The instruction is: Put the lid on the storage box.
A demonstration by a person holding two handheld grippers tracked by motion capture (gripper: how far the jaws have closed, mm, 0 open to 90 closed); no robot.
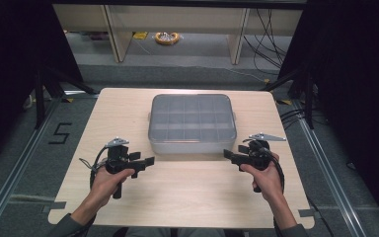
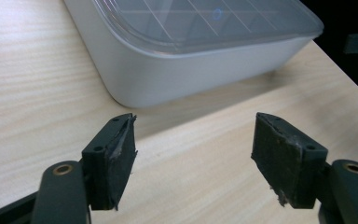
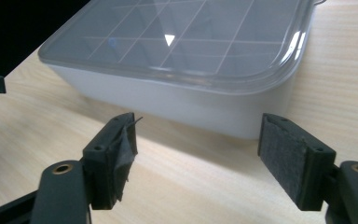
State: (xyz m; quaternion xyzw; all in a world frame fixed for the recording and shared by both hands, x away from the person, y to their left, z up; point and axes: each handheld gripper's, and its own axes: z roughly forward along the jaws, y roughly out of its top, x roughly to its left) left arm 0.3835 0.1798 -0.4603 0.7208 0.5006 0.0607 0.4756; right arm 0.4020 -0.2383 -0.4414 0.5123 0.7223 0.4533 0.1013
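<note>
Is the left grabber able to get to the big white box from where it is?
Probably yes. The left gripper is open, holds nothing, and points toward the lidded box. Just bare table shows between its jaws and the box's near corner, so nothing seems to be in the way.

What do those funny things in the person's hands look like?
Each hand holds a black tool: the left tool and the right tool. Each has two chunky black jaws with worn, frayed pads, a brass-ringed screw hole, a grey three-cornered plate on top, and a black cable trailing off. The person wears grey sleeves.
</note>
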